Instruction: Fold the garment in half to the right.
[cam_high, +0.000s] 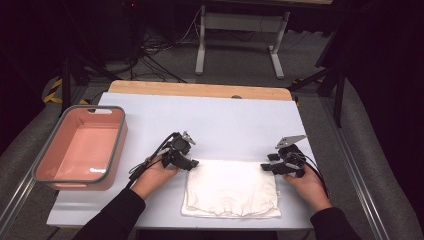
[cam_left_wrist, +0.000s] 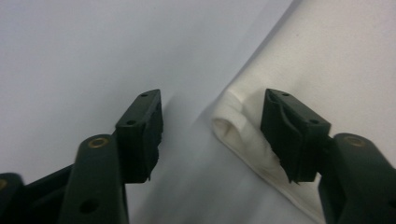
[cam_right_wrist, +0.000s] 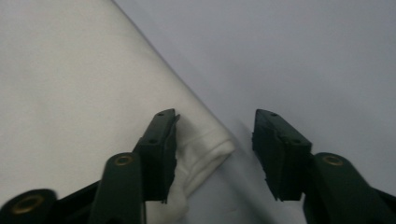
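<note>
left gripper (cam_high: 189, 162): fingers wide, straddling folded white cloth (cam_high: 231, 187) far-left corner | right gripper (cam_high: 270, 167): fingers wide, straddling far-right corner

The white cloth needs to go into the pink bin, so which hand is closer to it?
Left. The left gripper sits at the cloth corner nearer the pink bin; the right gripper is at the far corner.

Holding left gripper (cam_high: 186, 162) and right gripper (cam_high: 270, 163) at far corners of folded white cloth (cam_high: 231, 189) on table (cam_high: 210, 117); pink bin (cam_high: 80, 147) sitting left.
</note>
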